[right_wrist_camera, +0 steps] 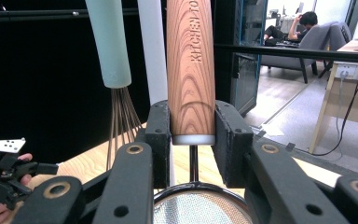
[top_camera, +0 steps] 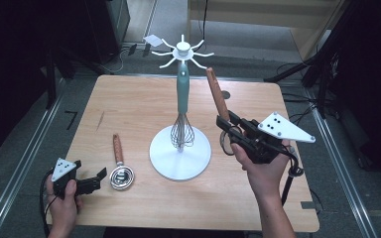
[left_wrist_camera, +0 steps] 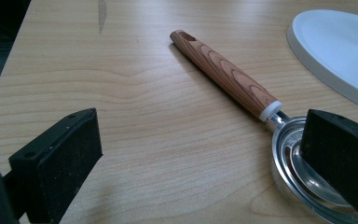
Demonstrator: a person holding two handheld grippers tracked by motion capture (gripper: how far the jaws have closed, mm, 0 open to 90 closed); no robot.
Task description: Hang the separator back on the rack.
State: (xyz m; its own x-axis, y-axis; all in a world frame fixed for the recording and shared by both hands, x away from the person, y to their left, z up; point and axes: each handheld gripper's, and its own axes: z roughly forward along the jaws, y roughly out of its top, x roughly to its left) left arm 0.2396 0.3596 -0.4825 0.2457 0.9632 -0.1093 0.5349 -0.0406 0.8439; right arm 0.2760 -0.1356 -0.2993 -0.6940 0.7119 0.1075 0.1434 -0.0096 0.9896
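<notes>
The worktop point(top_camera: 144, 99) fills the middle of the high view, a light wood top with dark floor around it. Dead center stands a white utensil stand point(top_camera: 180, 153) with a round base, a thin pole and curved hooks up at the top of the frame. A whisk point(top_camera: 182, 106) with a pale green handle hangs down along the pole, its wires just above the base.

Right of center, the right gripper point(top_camera: 226, 128) is clenched on a wood-handled strainer point(top_camera: 217, 94), handle sticking up and tilted toward the upper left, well off the worktop. In the right gripper view the jaws press both sides of the handle's lower end, and the mesh bowl point(right_wrist_camera: 200, 207) sits at the bottom of the frame.

Lower left, the left gripper point(top_camera: 99, 177) rests low by the worktop edge with its jaws released, nothing between the pads. Just right of it lies a second wood-handled utensil point(top_camera: 119, 166), flat on the worktop, metal head nearest the jaws. In the left gripper view one jaw overlaps the metal head point(left_wrist_camera: 293, 163); can't tell if it's touching.
</notes>
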